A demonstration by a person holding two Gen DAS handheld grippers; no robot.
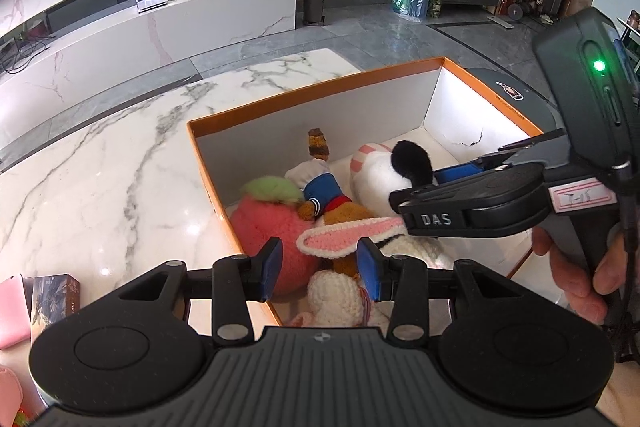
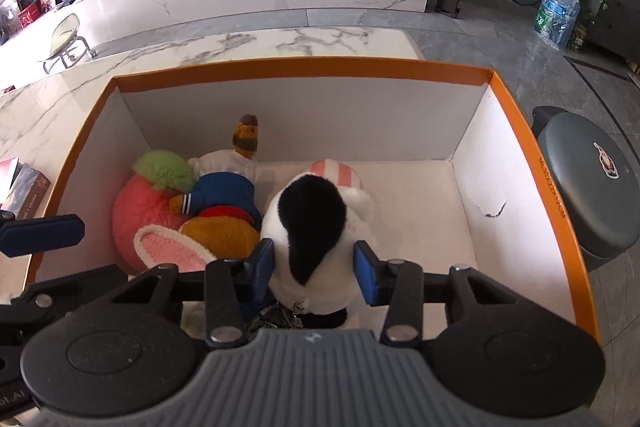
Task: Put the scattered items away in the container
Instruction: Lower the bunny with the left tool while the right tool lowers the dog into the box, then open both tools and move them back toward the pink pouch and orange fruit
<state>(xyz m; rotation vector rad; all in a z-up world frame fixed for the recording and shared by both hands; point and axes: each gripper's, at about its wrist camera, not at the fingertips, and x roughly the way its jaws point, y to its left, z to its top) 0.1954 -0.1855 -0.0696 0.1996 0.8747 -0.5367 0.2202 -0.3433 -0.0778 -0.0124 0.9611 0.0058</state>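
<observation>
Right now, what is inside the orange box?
The orange box holds soft toys: a pink peach, a sailor doll, a black-and-white plush and a knitted rabbit. Anything beneath them is covered.

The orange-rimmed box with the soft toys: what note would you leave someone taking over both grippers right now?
Left gripper: open, over the crocheted bunny, gripping nothing.
Right gripper: seemingly closed on the black-and-white plush, inside the orange-rimmed box.
Done: peach plush, sailor doll and bunny lie in the box.
To do: release the plush; a pink item and small printed box sit outside on the marble table, perhaps next.
</observation>
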